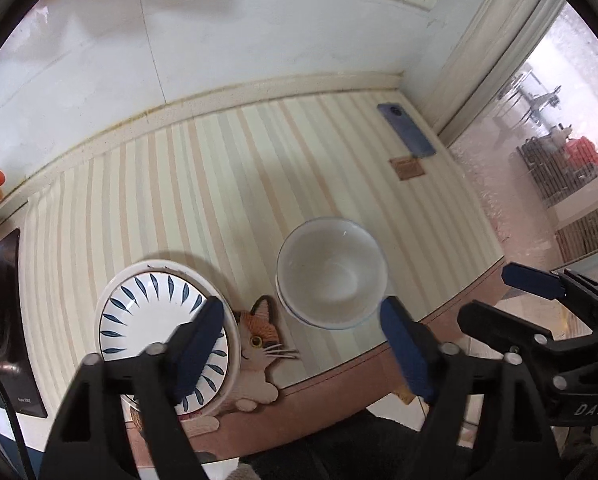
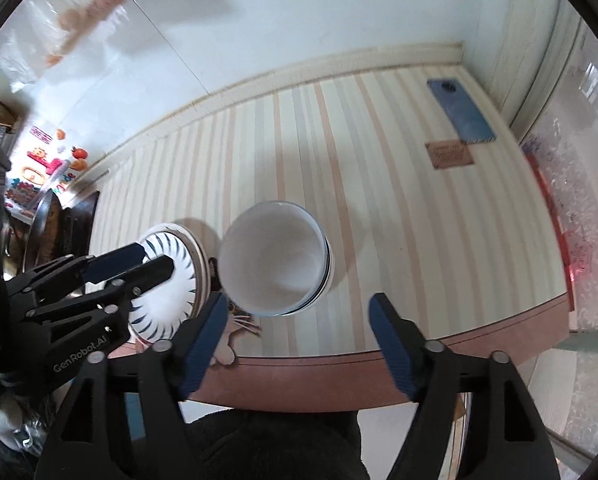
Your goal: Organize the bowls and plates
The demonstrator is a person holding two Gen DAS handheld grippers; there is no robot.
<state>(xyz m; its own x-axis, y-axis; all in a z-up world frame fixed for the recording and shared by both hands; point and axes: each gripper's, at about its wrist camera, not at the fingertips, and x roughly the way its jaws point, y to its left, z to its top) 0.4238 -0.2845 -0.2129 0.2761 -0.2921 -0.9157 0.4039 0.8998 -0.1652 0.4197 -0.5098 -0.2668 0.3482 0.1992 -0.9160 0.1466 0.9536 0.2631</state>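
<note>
I am holding the left tool (image 1: 299, 344) with its blue pads wide apart, gripping nothing, hovering over the near edge of the bench (image 1: 439, 316). I am holding the right tool (image 2: 295, 344) likewise spread and carrying nothing, at the same near edge.

Nearest on the left, the blue-leaf patterned plate (image 1: 147, 312) is sitting on top of another dish, whose rim is showing beneath it, both partly overhanging a cat-shaped mat (image 1: 259, 332). In the right wrist view the left tool (image 2: 155, 262) is reaching over that plate (image 2: 163, 308) without gripping it.

Just right of the plate, a white bowl (image 1: 331, 272) is resting nested in at least one more bowl, upright on the striped cloth (image 1: 203, 184); in the right wrist view this stack (image 2: 275, 264) is lying straight ahead between my right pads.

Farther back on the right, a small brown label (image 1: 409, 168) is lying on the cloth, and beyond it a blue phone (image 1: 405, 129) is lying face down near the wall corner.
</note>
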